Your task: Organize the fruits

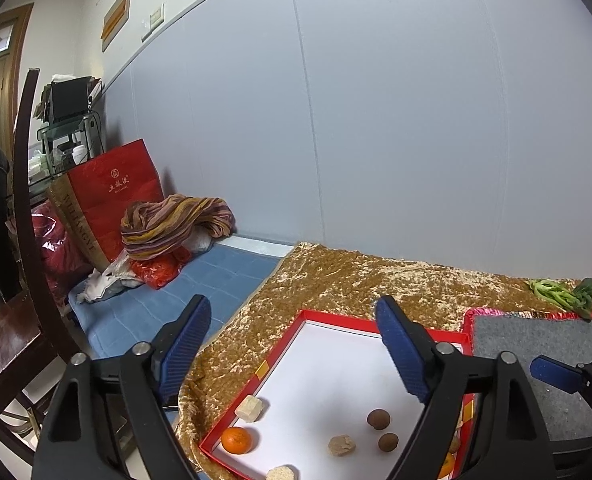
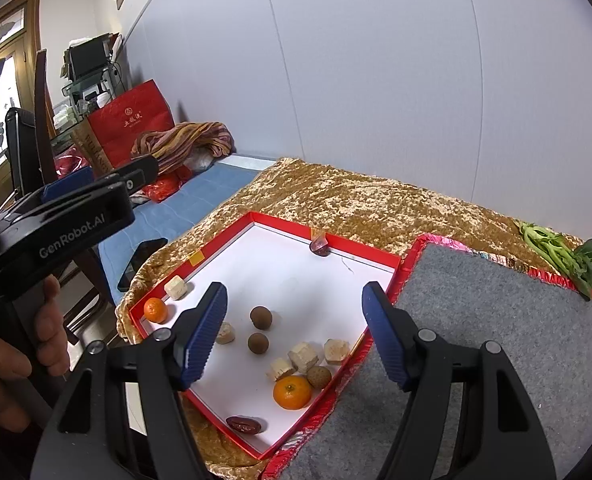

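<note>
A red-rimmed tray (image 2: 280, 222) with a white floor lies on the gold cloth. It holds two oranges (image 2: 292, 392) (image 2: 155, 310), brown round fruits (image 2: 261, 317), dark red dates (image 2: 243, 425) and several beige cubes (image 2: 303, 356). My right gripper (image 2: 294, 336) hovers open over the tray's near half, nothing between its fingers. My left gripper (image 1: 296, 352) is open too, above the tray's left part, with the small orange (image 1: 236, 440) and brown fruits (image 1: 378, 419) below it. A blue pad (image 1: 556, 372) of the right gripper shows at the left wrist view's right edge.
A grey felt mat (image 2: 496, 340) lies right of the tray, with a green leafy vegetable (image 2: 564, 256) behind it. A black phone (image 2: 142, 262) rests at the cloth's left edge. Beyond are a blue cushion (image 1: 168, 300), a red bag (image 1: 120, 200) and a striped cloth (image 1: 176, 220). A hand (image 2: 52, 336) holds the left gripper's handle.
</note>
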`<move>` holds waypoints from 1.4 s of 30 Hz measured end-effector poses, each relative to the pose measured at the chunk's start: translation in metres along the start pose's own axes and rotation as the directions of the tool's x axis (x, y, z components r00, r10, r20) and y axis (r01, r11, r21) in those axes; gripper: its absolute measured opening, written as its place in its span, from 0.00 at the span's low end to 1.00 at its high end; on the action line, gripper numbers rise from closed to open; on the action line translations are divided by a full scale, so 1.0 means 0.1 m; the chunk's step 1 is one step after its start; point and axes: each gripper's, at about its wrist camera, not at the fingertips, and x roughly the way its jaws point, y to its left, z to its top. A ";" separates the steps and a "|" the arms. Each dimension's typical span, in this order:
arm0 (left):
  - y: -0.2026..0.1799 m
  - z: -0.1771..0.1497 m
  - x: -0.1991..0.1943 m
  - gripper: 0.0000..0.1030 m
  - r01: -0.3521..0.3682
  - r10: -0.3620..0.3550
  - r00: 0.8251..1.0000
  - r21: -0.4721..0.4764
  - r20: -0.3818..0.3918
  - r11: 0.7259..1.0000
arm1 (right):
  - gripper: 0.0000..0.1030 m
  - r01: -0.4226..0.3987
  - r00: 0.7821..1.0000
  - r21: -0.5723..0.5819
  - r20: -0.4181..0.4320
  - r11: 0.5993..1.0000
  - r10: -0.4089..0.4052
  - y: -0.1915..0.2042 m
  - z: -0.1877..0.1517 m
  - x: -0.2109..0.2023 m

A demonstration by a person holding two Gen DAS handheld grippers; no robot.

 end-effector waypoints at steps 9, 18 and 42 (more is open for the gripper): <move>0.02 0.02 -0.03 1.00 0.011 -0.011 1.000 -0.019 0.023 1.000 | 0.69 0.005 1.000 -0.008 0.009 1.000 -0.005 0.00 0.01 -0.01; 0.05 0.01 0.03 1.00 0.013 -0.015 0.999 -0.034 -0.037 0.999 | 0.69 0.013 1.000 -0.011 0.014 1.000 -0.013 0.01 0.00 -0.01; 0.06 0.02 0.01 1.00 0.010 -0.011 0.999 -0.024 -0.040 1.000 | 0.69 0.020 1.000 -0.040 0.021 0.999 -0.020 0.02 -0.02 -0.03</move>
